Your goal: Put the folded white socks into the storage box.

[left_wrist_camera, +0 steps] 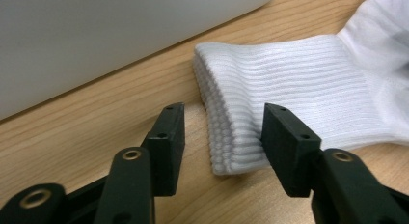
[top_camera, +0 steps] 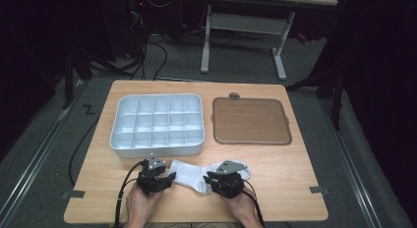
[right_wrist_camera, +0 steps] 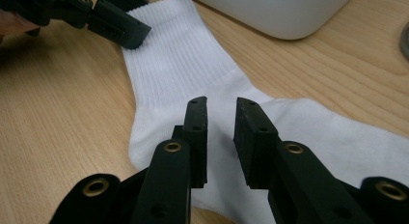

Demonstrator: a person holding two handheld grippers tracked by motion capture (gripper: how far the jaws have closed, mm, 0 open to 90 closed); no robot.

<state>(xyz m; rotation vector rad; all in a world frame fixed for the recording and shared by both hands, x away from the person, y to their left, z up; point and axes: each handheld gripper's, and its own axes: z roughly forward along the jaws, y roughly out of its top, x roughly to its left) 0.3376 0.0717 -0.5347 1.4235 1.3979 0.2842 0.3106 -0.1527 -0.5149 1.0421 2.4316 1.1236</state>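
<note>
The white ribbed cotton sock [top_camera: 193, 175] lies lengthwise between both claws: the left claw [left_wrist_camera: 223, 137] brackets its cuff, unclosed; the right claw [right_wrist_camera: 221, 137] hovers narrowly parted over the heel.

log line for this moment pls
left gripper open at sock cuff | right gripper open over sock heel | tray empty

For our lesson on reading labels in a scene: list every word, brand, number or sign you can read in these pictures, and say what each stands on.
None can be read.
White ribbed sock: plain knit, no print.
White plastic compartment tray: no label.
Brown flat rectangular lid: no lettering.
Black grippers, left and right: no markings, only screw holes.
Dark zigzag mark on the grey floor: a shape, not clearly a letter.
</note>
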